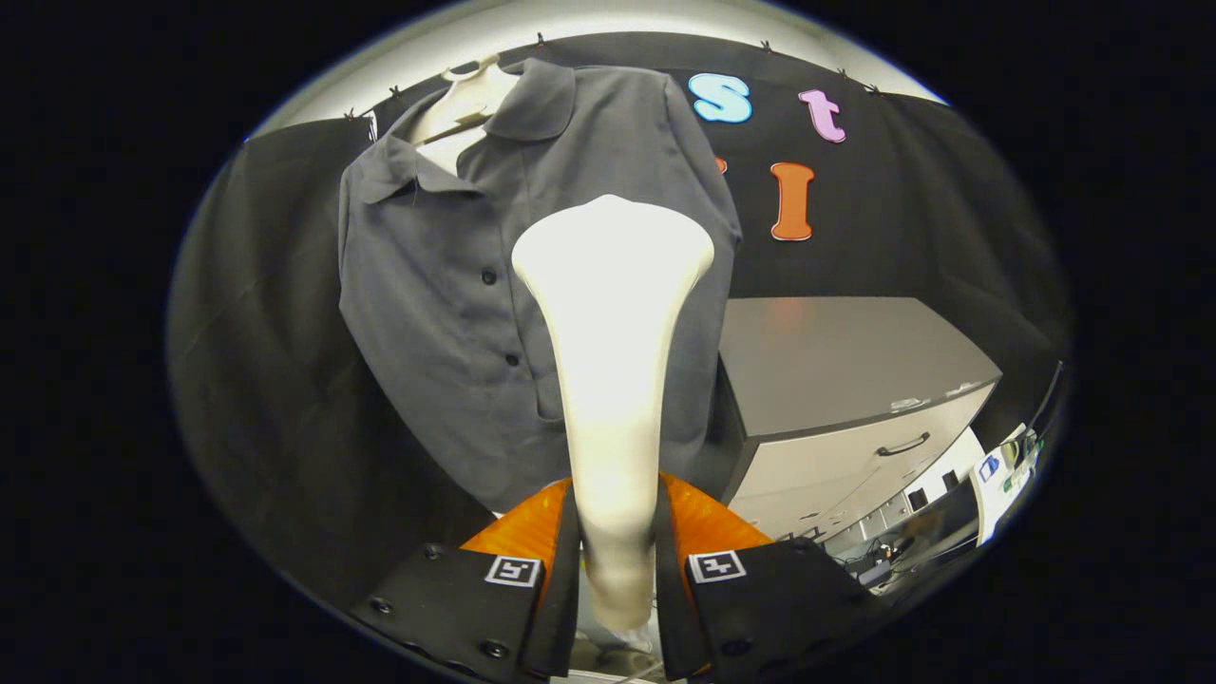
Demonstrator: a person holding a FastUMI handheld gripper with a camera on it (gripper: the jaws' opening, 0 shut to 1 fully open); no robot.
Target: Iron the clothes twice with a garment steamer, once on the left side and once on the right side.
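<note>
The gripper (616, 532) squeezes the white garment steamer (613, 361) by its thin handle. Both fingers press on the handle, one on each side. The steamer sticks straight out ahead of the fingers and gets wide and flat at its far end. Just past that wide end hangs the gray shirt (446, 294). It has a collar and dark buttons down the front, and it sits on a light hanger (465, 100). I cannot tell if the steamer touches the shirt. Beyond the fingers and off to the right stands a gray cabinet (836, 399) with a drawer handle.
</note>
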